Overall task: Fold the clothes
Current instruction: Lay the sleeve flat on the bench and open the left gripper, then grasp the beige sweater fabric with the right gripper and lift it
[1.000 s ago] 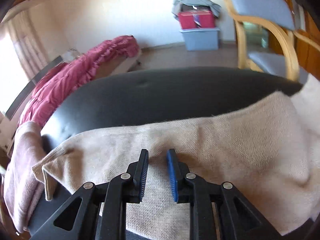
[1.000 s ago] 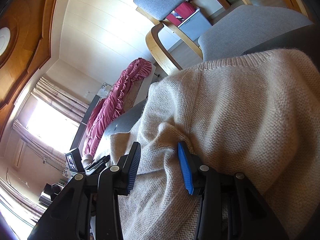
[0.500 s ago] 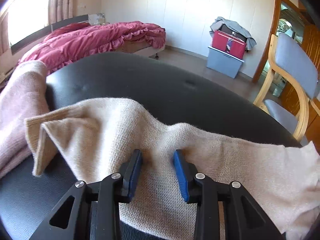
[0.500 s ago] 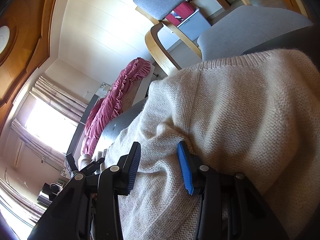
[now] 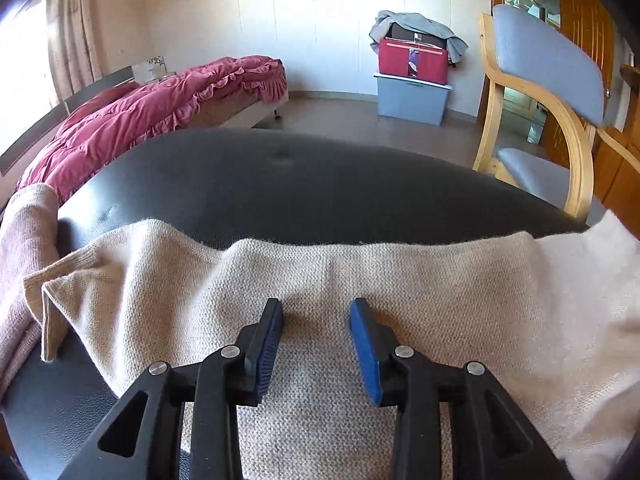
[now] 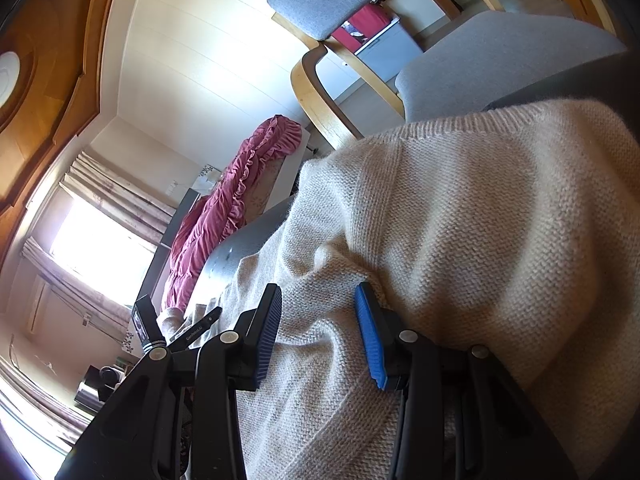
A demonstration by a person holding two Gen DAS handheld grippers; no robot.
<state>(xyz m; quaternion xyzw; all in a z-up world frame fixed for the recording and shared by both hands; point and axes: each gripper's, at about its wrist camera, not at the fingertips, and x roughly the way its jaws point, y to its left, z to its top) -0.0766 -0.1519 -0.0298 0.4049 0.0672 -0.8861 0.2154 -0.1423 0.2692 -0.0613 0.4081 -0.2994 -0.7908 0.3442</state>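
Left gripper (image 5: 316, 312), just been opening, stands clear above the beige sweater (image 5: 420, 280); right gripper (image 6: 318, 300) seemingly pinches a fold.

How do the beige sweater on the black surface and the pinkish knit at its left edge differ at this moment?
The beige sweater lies spread across the black surface, under the left gripper; the pinkish knit hangs bunched over that surface's left edge. The sweater is cream beige, the knit dusty pink. The sweater fills much of the view, while only part of the knit shows. Both are knitted fabric.
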